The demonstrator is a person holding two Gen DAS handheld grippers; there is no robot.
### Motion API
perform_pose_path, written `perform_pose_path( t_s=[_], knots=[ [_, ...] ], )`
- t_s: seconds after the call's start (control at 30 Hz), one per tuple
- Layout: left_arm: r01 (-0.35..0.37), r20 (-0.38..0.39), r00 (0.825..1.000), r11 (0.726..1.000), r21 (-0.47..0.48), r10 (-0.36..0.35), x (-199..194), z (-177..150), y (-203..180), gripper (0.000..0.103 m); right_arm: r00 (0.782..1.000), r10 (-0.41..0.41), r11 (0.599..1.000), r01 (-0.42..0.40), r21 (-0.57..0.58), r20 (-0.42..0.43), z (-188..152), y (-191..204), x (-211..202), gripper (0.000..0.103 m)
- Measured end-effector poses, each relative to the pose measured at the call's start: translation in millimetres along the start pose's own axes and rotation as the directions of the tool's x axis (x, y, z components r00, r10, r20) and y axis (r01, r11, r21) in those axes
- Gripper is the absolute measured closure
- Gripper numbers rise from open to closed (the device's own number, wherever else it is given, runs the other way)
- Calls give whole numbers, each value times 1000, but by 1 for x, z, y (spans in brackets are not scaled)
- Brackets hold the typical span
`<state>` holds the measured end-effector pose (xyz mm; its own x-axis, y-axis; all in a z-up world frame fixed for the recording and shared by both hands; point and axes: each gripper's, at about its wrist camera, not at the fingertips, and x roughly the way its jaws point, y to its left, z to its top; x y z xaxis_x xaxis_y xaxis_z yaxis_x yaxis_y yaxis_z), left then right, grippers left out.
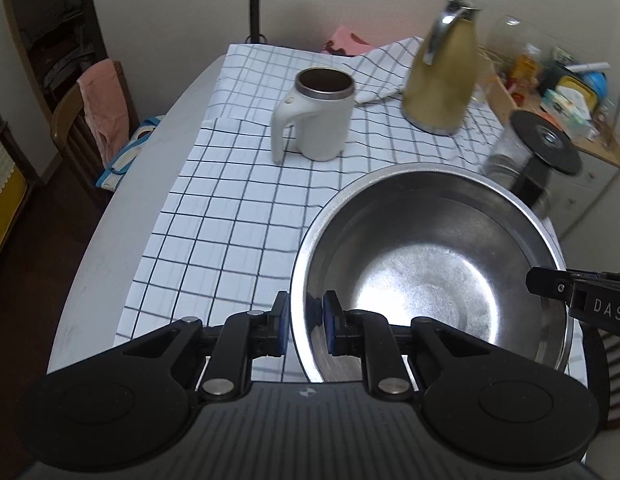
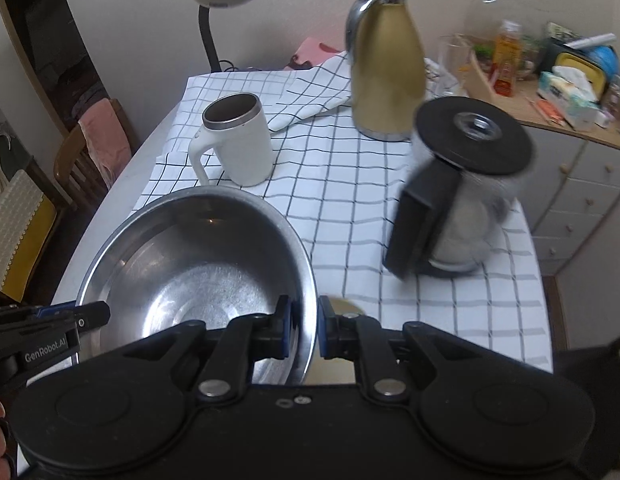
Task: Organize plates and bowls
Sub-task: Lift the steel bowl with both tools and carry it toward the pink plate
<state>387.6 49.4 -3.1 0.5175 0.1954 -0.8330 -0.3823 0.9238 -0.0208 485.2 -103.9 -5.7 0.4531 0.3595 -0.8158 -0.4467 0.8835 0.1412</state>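
Steel bowl gripped by rim: left tool, right tool.

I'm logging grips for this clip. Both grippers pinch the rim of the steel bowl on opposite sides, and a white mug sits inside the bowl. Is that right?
Not quite. The bowl is empty; the left wrist view shows the white mug standing apart on the checked cloth beyond it. The rest holds: the left gripper and right gripper pinch opposite sides of the rim.

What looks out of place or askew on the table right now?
The checked cloth is bunched into a fold by the gold jug. No spill or damage shows; the steel bowl looks empty.
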Motion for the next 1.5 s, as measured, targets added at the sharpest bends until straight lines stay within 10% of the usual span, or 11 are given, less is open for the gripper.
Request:
perform_pose_path(
  t_s=[0.83, 1.5],
  knots=[
    [252, -90, 968, 929, 273, -236, -124, -190, -63, 86, 992, -126, 965, 122, 232, 0, -233, -43, -189, 90],
    [313, -197, 948, 839, 446, -249, -78, -314, -110, 87, 971, -199, 906, 234, 353, -132, -377, -82, -167, 89]
  ],
)
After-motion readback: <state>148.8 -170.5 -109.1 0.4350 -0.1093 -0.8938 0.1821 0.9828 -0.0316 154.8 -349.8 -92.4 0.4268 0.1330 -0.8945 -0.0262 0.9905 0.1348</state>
